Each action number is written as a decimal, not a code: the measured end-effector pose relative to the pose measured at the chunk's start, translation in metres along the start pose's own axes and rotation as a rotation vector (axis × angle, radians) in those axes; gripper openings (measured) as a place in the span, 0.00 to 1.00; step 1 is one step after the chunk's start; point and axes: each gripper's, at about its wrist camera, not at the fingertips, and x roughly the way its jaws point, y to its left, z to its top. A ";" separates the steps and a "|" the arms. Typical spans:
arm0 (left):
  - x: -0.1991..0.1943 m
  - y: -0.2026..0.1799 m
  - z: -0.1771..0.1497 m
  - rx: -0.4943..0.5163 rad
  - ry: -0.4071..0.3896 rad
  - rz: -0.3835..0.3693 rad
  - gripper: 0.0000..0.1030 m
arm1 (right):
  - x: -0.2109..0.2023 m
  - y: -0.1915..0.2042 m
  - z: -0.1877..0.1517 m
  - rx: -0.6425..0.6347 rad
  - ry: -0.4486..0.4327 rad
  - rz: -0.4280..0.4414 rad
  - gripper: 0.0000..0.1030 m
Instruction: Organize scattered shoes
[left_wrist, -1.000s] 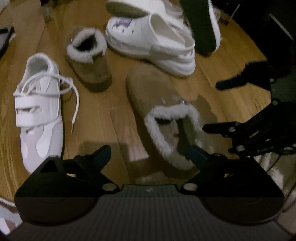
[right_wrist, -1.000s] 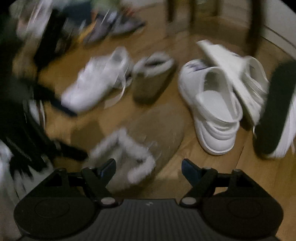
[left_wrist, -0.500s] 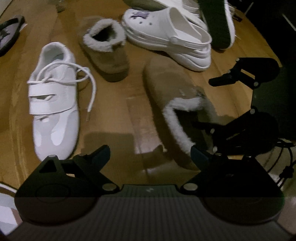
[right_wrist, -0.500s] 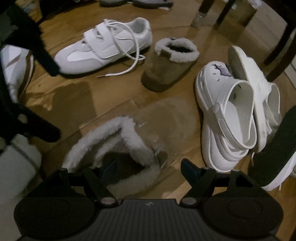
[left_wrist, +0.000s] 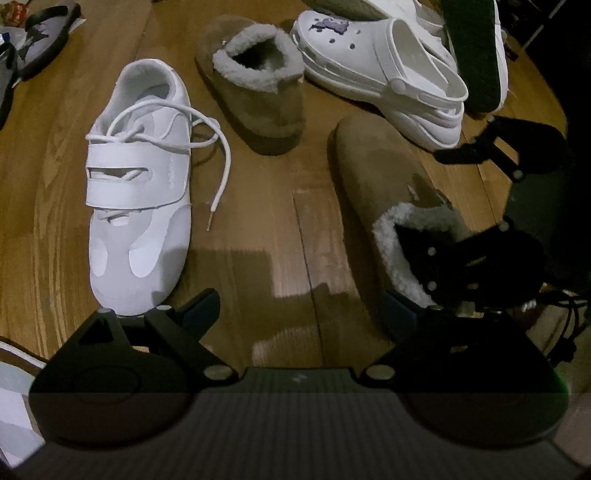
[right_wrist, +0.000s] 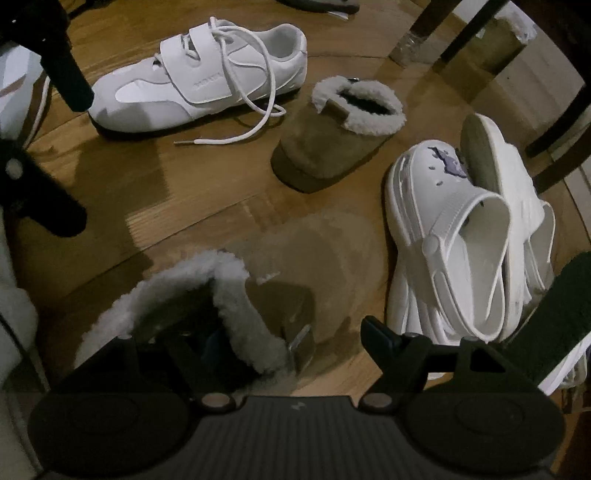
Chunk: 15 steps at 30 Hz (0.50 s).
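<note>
Right gripper (right_wrist: 295, 338) is spread wide, straddling the near tan slipper (right_wrist: 266, 280) cuff: one finger inside the fleece opening, the other outside. Left gripper (left_wrist: 299, 306) is open, holding nothing. Matching slipper (right_wrist: 340, 136) sits beyond it, white sneaker (right_wrist: 199, 77) further left. Pinch the cuff wall deep, not the fluff.

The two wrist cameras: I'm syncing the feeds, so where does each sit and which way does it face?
Left wrist: on the left gripper, facing down at the floor, white sneaker ahead-left; its open fingers show.
Right wrist: on the right gripper, one finger inside the near slipper.
Shared: sneaker, both slippers, white clog.
</note>
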 end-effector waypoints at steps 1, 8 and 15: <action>0.000 0.000 0.000 0.005 0.003 -0.001 0.92 | 0.004 -0.001 0.000 0.008 0.003 0.008 0.75; -0.007 0.006 0.001 -0.005 -0.038 0.027 0.92 | 0.013 -0.009 -0.005 0.058 0.003 0.005 0.68; -0.017 0.011 0.004 -0.015 -0.087 0.051 0.92 | 0.002 -0.042 -0.013 0.325 -0.049 0.139 0.30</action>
